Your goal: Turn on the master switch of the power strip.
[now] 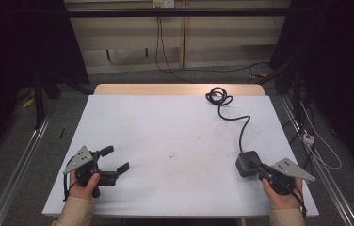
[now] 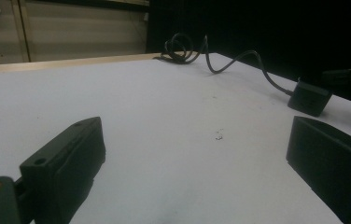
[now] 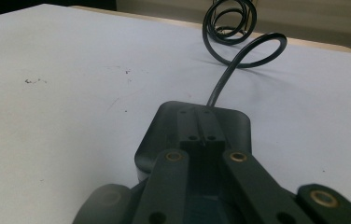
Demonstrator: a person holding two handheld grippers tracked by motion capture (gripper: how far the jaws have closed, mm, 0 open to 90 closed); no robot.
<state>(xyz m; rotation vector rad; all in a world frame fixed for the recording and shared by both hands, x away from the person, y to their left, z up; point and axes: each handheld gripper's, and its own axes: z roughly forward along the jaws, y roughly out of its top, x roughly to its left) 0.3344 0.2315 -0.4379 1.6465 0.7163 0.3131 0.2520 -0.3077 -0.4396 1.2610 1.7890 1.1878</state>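
My left gripper (image 1: pixel 117 162) rests near the front left corner of the white table (image 1: pixel 165 122), its jaws spread wide with nothing between them. In the left gripper view the two black fingers (image 2: pixel 66 158) frame a broad stretch of bare white surface.

My right gripper (image 1: pixel 260 168) sits near the front right corner, its jaws drawn together, tips lying over the top of the black power adapter (image 1: pixel 247 161). In the right gripper view the closed tips (image 3: pixel 200 128) overlap the adapter's rounded lid (image 3: pixel 229 122) (whether they press on it or merely hover above it, I cannot tell). The adapter lies flat on the table, close to the right edge and not far from the front one.

Its black cable (image 1: pixel 244 127) runs away from me toward the far edge and ends in a loose coil (image 1: pixel 218 95) right at the border where the white surface gives way to a strip of bare wood (image 1: pixel 180 89).

Between my two grippers the whole middle of the table lies open, marked only by a few small dark specks (image 1: pixel 170 156). Beyond the right edge, a metal rail (image 1: pixel 328 179) and loose wires (image 1: pixel 314 136) on the floor run close alongside.
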